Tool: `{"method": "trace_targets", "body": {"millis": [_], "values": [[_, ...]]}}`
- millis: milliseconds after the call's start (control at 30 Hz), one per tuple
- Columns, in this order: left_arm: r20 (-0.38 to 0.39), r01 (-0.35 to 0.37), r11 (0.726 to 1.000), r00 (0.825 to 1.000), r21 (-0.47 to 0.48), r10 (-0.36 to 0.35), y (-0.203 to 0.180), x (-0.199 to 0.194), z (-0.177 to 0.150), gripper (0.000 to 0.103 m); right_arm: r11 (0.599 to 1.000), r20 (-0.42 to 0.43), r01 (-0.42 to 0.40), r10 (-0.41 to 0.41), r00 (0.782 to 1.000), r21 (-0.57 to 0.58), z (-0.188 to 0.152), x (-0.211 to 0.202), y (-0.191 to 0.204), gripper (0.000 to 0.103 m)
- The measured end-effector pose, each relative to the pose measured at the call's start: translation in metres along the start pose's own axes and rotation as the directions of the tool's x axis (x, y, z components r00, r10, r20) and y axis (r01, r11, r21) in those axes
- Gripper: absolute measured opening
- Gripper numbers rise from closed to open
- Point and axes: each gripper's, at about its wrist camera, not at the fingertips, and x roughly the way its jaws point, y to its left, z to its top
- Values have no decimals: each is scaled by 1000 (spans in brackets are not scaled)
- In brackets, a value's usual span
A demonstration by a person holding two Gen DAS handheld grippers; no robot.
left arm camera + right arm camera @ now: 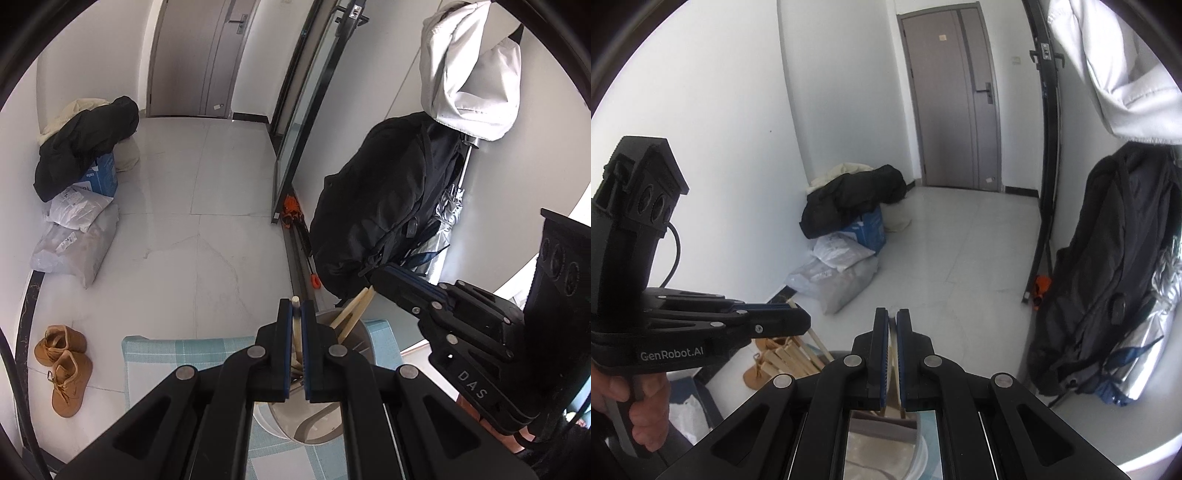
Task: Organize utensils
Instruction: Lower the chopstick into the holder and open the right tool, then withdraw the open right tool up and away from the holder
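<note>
Two light, stiff, slippery chopsticks [294,325] are pinched, one in each hand-held gripper [294,314], so you should hold near midlength above the holder [354,332].

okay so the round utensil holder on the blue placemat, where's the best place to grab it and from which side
Probably the holder's bare rim on its right, coming down from above: it stands upright and open-topped, with chopsticks leaning out. The left gripper already pinches a pale stick over its middle, and the right gripper holds the chopsticks.

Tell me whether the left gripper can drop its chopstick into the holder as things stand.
Probably yes: the left gripper, shut on one chopstick, hangs right above the holder, though the right gripper crowds its rim.
</note>
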Motion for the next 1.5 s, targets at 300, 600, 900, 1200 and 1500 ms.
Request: {"method": "trace_targets", "body": {"millis": [300, 600, 900, 1200, 1500], "values": [[-25, -27, 1000, 999, -1, 27, 2, -4, -4, 1, 999, -42, 10, -8, 999, 45, -12, -1, -3, 10], [-60, -64, 998, 996, 19, 65, -7, -9, -21, 4, 994, -17, 66, -65, 998, 92, -27, -42, 0, 33], [4, -80, 997, 997, 2, 80, -18, -51, -43, 14, 985, 60, 108, -117, 991, 135, -43, -99, 13, 46], [230, -172, 985, 959, 9, 165, -40, -117, -66, 70, 993, 211, 92, -107, 972, 78, -63, -156, 55, 66], [382, -237, 971, 896, -22, 228, -41, -146, -98, 97, 990, 324, 124, -138, 936, 64, -90, -193, 82, 92]]}}
